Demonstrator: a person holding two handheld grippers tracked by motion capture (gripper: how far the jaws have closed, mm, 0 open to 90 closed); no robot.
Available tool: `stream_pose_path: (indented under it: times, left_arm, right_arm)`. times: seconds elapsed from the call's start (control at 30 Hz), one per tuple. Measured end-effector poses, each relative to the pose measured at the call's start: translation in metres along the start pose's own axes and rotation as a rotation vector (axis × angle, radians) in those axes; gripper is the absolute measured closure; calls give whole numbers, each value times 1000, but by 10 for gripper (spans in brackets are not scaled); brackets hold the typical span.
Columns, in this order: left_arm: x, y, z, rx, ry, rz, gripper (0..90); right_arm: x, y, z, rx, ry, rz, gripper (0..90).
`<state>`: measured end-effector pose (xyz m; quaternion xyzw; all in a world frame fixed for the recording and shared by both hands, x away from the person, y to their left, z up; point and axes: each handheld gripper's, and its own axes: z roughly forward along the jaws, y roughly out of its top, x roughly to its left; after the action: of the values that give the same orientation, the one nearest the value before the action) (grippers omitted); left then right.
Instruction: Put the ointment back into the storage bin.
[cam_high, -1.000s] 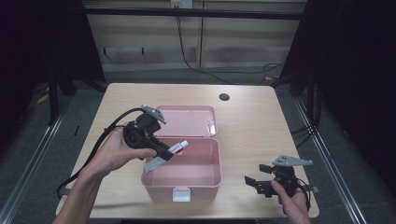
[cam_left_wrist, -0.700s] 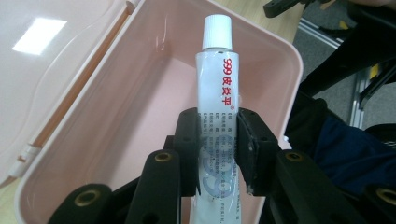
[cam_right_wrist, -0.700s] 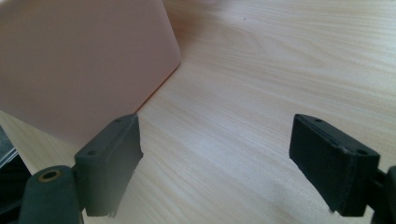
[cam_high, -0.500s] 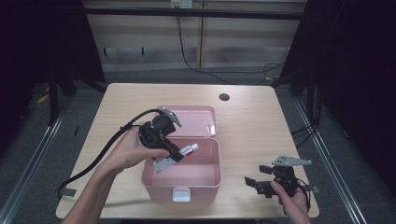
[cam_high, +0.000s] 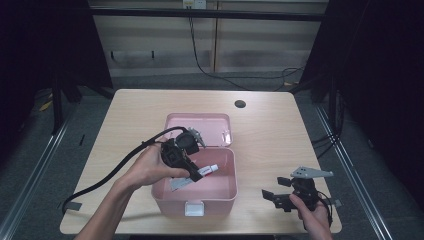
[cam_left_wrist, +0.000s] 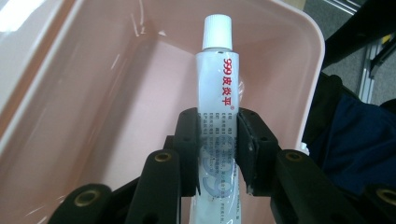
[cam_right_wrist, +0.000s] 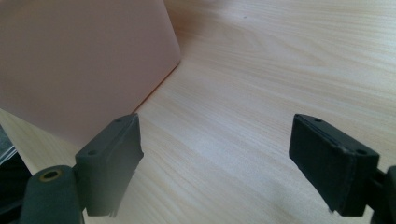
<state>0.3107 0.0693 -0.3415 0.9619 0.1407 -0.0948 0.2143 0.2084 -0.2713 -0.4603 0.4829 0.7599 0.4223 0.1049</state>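
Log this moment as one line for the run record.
left gripper: shut on ointment tube | tube: over open pink box | right gripper: open, beside box

— What sits on the wooden table (cam_high: 125, 130) at the far edge?
— A small dark round hole (cam_high: 240, 104). Beyond the table, black cables (cam_high: 220, 75) trail across the grey floor (cam_high: 150, 82).

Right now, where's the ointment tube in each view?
High view: ointment tube at centre, slanted over the open pink box, in the left gripper.
Left gripper view: centre, upright, white cap at top, clamped between the jaws.
Right gripper view: tube not in it.
Shared landmark: the pink box, whose wall is at upper left in the right gripper view.
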Motion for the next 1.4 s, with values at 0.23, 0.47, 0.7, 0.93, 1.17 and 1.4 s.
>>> stream_pose_path:
  times: [0.23,0.47,0.7,0.93,1.17,1.4]
  left_arm:
    - [-1,3,12,34,-27,15,710]
    - [2,3,24,32,-34,-5,710]
    - [4,5,36,55,-52,-13,710]
    - [7,6,42,71,-63,-25,710]
    - [10,7,56,89,-74,-37,710]
    - [16,4,65,92,-100,-50,710]
  right_arm:
    - [0,0,0,-2,3,-3,165]
    - [0,0,0,-1,2,-2,164]
    - [0,0,0,3,3,-3,164]
    - [0,0,0,5,7,-7,164]
    - [0,0,1,6,6,-8,163]
    - [0,-1,1,8,7,-5,164]
